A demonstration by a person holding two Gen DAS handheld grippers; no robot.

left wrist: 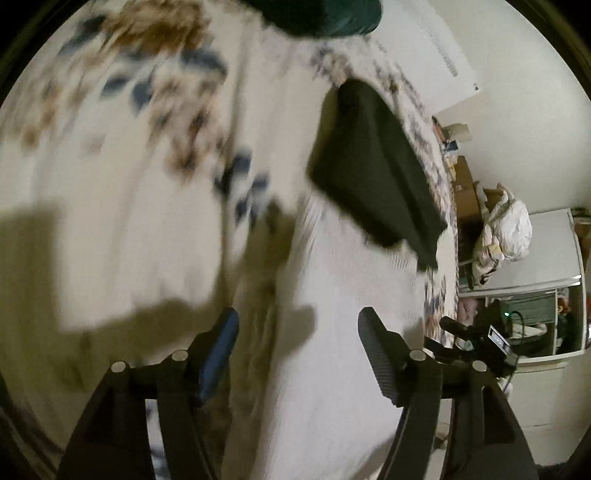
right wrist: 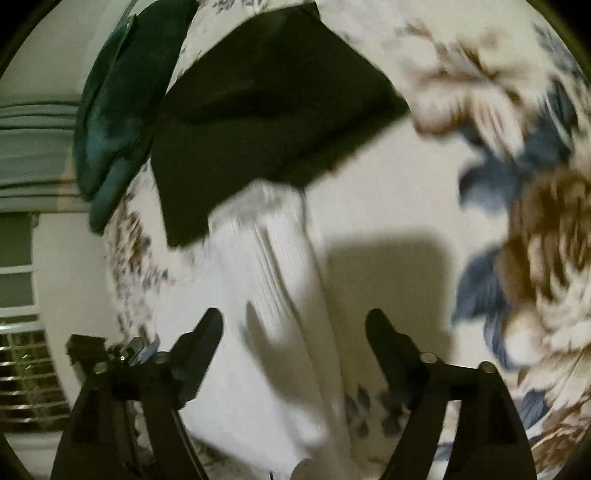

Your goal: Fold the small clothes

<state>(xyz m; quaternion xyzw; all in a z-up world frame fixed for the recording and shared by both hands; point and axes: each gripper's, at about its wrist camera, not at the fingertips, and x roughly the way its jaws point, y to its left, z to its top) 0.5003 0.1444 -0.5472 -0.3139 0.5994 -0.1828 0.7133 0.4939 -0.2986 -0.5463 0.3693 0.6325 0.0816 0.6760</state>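
Note:
A white ribbed garment (left wrist: pixel 332 332) lies on the floral bedspread (left wrist: pixel 110 147) under and between my left gripper's (left wrist: pixel 299 325) open jaws; nothing is held. It also shows in the right wrist view (right wrist: pixel 266 295), under my right gripper (right wrist: pixel 295 325), which is open and empty above it. A folded black garment (left wrist: pixel 373 166) lies beyond the white one, also in the right wrist view (right wrist: pixel 266 110). Both views are motion-blurred.
A dark green folded cloth (right wrist: pixel 110 110) lies beside the black one, also at the top of the left view (left wrist: pixel 321 18). The bed edge (left wrist: pixel 443 221) runs at right, with boxes and a white bag (left wrist: pixel 506 229) beyond. My other gripper (left wrist: pixel 476 339) shows there.

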